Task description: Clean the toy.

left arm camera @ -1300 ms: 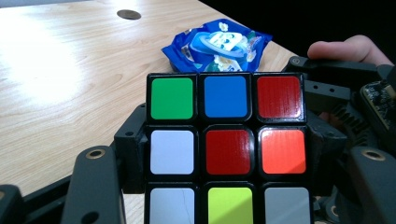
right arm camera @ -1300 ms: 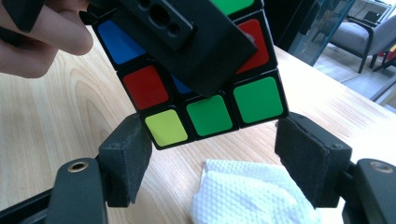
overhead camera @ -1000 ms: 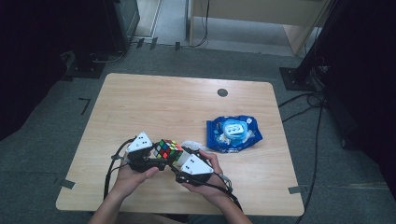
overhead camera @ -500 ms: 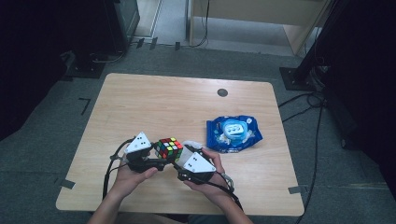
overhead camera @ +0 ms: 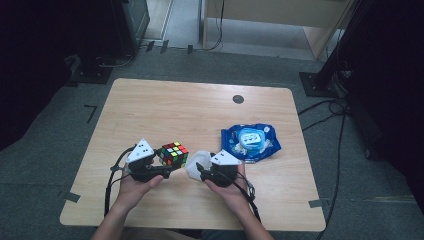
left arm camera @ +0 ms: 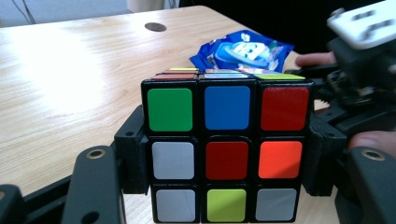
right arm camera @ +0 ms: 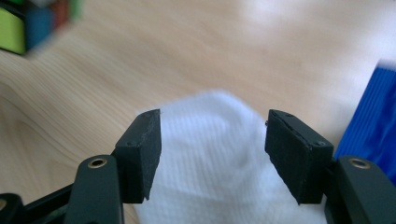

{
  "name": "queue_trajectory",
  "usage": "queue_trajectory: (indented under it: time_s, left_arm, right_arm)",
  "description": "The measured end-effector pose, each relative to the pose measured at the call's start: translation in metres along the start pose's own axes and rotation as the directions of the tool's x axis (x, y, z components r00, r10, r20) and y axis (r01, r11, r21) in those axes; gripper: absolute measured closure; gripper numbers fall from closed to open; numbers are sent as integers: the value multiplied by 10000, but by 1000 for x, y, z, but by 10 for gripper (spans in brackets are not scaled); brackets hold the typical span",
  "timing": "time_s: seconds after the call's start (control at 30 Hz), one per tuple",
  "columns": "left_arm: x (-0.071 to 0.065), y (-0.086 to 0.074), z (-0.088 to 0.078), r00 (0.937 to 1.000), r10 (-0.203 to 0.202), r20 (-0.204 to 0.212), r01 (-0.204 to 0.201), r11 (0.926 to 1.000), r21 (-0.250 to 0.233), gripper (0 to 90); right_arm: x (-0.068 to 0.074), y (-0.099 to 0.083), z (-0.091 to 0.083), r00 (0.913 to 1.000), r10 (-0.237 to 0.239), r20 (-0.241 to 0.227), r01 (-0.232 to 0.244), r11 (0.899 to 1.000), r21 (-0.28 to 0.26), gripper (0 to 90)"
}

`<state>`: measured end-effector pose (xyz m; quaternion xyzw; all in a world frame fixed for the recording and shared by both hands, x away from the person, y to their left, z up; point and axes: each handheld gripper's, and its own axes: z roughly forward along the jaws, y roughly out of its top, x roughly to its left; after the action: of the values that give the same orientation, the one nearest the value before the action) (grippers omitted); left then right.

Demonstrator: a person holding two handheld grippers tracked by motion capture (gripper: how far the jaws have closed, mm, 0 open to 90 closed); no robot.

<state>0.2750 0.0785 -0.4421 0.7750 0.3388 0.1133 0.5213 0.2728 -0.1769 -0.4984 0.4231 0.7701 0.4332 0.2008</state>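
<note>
A scrambled Rubik's cube (overhead camera: 172, 154) is clamped between the jaws of my left gripper (overhead camera: 172, 163) near the table's front left. In the left gripper view the cube (left arm camera: 226, 154) sits with a pad against each of its sides, and my left gripper (left arm camera: 226, 161) is shut on it. A crumpled white wipe (overhead camera: 193, 168) lies just right of the cube, at the tip of my right gripper (overhead camera: 198, 171). In the right gripper view the wipe (right arm camera: 210, 140) bulges up between the two pads. My right gripper (right arm camera: 212, 154) has just been closing; I cannot see its pads pressing the wipe.
A blue wipes pack (overhead camera: 250, 142) lies to the right of both grippers. It also appears as the blue pack (left arm camera: 243, 49) in the left gripper view and the blue pack (right arm camera: 373, 126) in the right gripper view. The wooden table (overhead camera: 190, 110) has a round cable hole (overhead camera: 238, 99) at the back.
My right gripper has drawn away from the cube, leaving a small gap, with the white wipe still at its tip. The left gripper and cube have barely shifted.
</note>
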Motion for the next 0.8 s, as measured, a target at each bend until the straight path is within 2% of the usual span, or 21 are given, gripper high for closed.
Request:
queue_trajectory:
  time_s: [0.1, 0.17, 0.27, 0.4, 0.53, 0.7, 0.8]
  left_arm:
    - [-3, -2, 3, 9997, 182, -138, -181, 9998, 97, 341]
    - [-3, -3, 4, 9997, 203, -132, -201, 9997, 116, 341]
    - [-4, -3, 4, 9994, 299, -193, -296, 9995, 144, 341]
    - [-3, -4, 5, 9994, 272, -214, -269, 9996, 119, 341]
    - [-4, -5, 6, 9993, 287, -240, -283, 9995, 148, 342]
    - [-7, -6, 7, 9988, 432, -212, -430, 9990, 127, 341]
    - [-8, -8, 9, 9986, 487, -228, -484, 9987, 134, 341]
  right_arm:
    - [-3, -7, 10, 9996, 293, 59, -297, 9958, 864, 379]
    - [-3, -11, 15, 9992, 401, 87, -408, 9933, 1083, 388]
    - [-3, -15, 19, 9994, 61, 341, -101, 9931, 1172, 428]
    - [-2, -15, 19, 9988, -215, 451, 159, 9926, 1202, 472]
    - [-5, -16, 18, 9980, -38, 626, -33, 9935, 1135, 591]
    - [-11, -18, 15, 9955, -11, 946, -90, 9943, 1064, 854]
    - [-15, -19, 11, 9969, 237, 753, -309, 9948, 968, 900]
